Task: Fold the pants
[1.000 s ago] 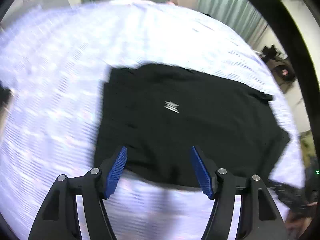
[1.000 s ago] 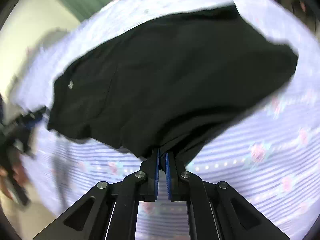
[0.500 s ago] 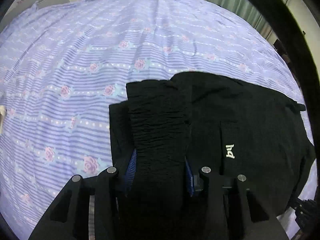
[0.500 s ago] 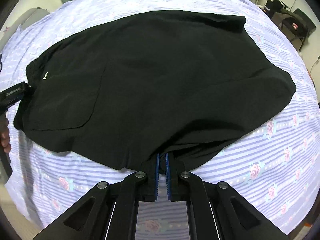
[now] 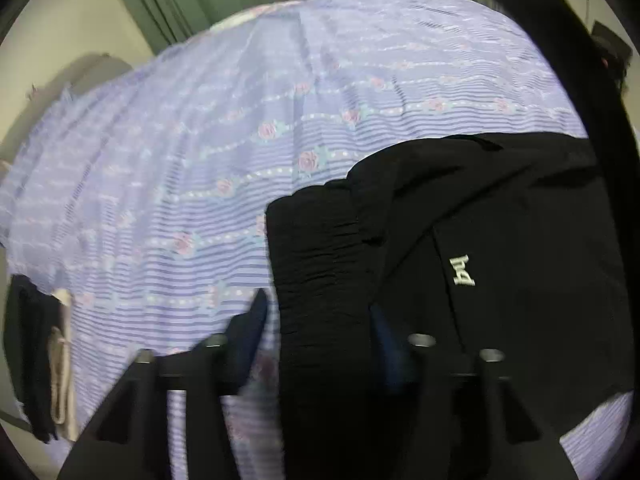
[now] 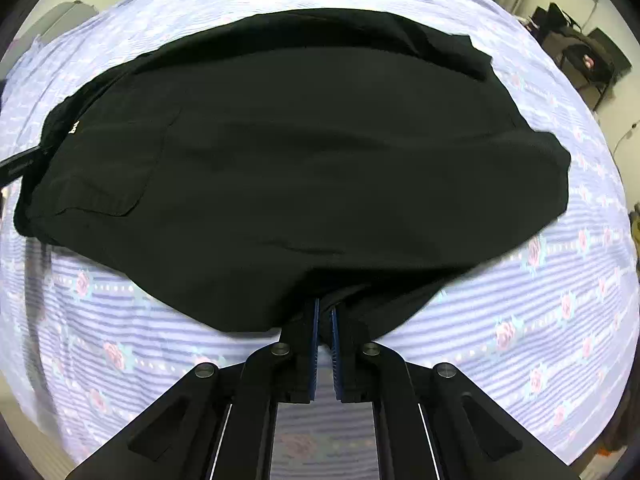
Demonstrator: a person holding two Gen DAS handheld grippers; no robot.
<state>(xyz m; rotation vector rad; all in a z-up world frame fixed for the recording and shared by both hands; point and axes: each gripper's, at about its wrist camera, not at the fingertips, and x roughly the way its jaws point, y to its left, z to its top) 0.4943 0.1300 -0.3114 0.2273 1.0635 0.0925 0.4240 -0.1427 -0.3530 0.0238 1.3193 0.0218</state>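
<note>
Pants (image 6: 312,168) waistband between opening left tongs (image 5: 320,320), hem pinched in right tongs (image 6: 324,312).

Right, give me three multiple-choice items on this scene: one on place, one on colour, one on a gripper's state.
1. Where do the pants lie?
A. on a striped floral bedsheet
B. on a wooden floor
C. over a chair

2. What colour are the pants?
A. purple
B. black
C. white

3. How does the right gripper stand?
A. wide open above the pants
B. shut on the sheet alone
C. shut on the pants' edge

Answers:
1 A: purple striped sheet with pink roses shows all around the cloth.
2 B: the fabric is black, with a small pale logo.
3 C: its blue pads sit nearly together with black fabric running between them.
</note>
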